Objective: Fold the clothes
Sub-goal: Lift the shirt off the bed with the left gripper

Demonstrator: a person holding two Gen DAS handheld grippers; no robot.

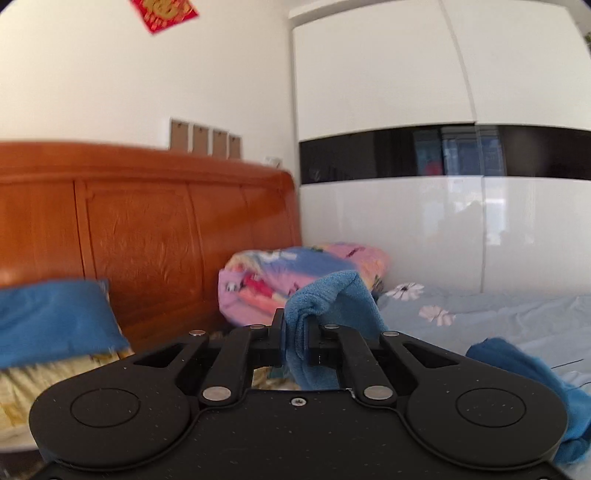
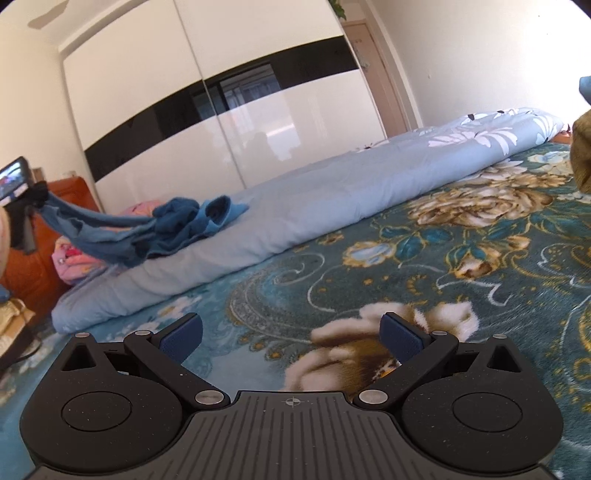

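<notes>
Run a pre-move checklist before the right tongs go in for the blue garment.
1. Left tongs shut on blue garment: ok.
2. Right tongs open and empty: ok.
3. Garment lifted clear of the light blue quilt: not ok, most of it lies bunched there.
4. Second corner visible to grab: cannot tell, the cloth is crumpled.
5. Floral blanket ahead of the right tongs bare for laying out: ok.

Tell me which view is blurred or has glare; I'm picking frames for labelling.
Left wrist view: headboard and red wall hanging smeared by motion blur. Right wrist view: sharp, but the glossy wardrobe carries window glare. Both bend straight edges, fisheye-style.
</notes>
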